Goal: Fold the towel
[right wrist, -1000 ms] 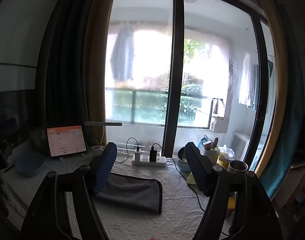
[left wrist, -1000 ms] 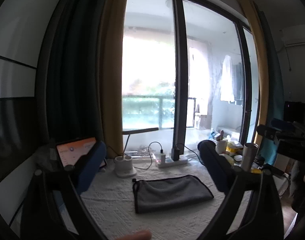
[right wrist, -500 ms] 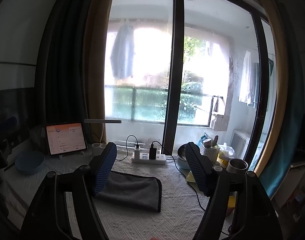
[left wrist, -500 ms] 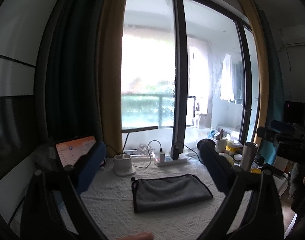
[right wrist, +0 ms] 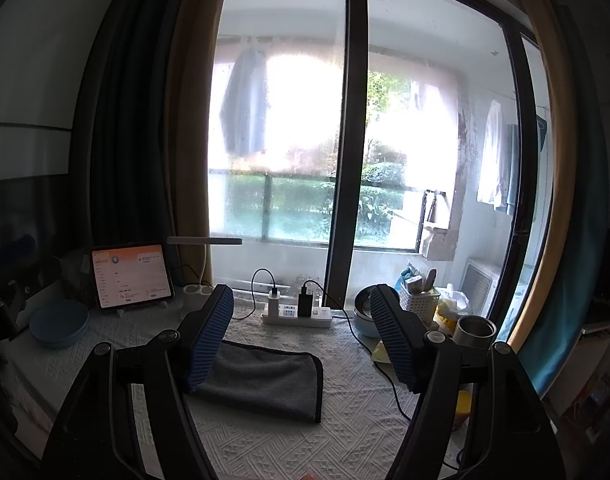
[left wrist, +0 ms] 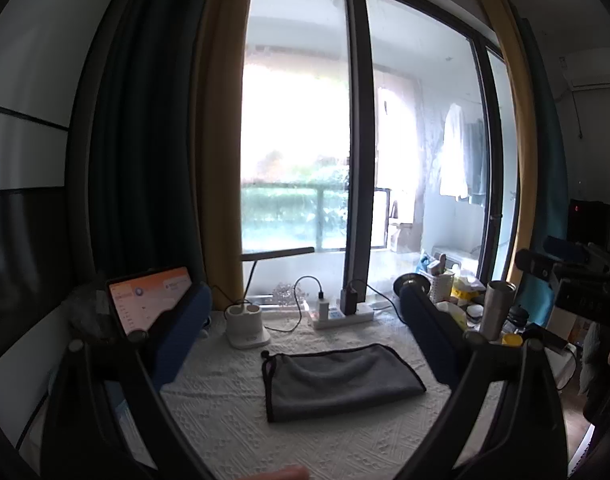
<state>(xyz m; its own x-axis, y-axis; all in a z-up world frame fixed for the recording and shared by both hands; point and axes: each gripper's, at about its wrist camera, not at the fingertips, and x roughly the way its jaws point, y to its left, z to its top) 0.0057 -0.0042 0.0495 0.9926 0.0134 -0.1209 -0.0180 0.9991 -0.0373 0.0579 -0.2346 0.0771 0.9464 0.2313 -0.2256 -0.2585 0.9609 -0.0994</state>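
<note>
Lying folded on the white textured cloth of the counter (left wrist: 209,412), the grey towel (left wrist: 341,380) with its dark trim sits in the middle of the left wrist view, a small loop at its near-left corner. The left tongs (left wrist: 305,316) hang above it, released, both blue pads spread wide with nothing between them and well clear of the fabric. Behind the towel stand a white lamp base (left wrist: 247,326) and a white power strip (left wrist: 341,314) with chargers plugged in; a lit tablet (left wrist: 149,300) leans at the left, and a steel cup (left wrist: 499,308) stands at the right among other clutter. The other tool shows dark at the far right edge.

In the right wrist view the right tongs (right wrist: 301,344) are also released, pads far apart and holding nothing. The towel (right wrist: 265,380) lies low and left of centre, its left end hidden behind the left pad, though whether pad and cloth touch cannot be told. The power strip (right wrist: 297,314) lies beyond it by the window, the tablet (right wrist: 131,276) and a blue plate (right wrist: 59,322) sit at the left, and a white basket (right wrist: 419,302) and the steel cup (right wrist: 475,332) stand at the right.
</note>
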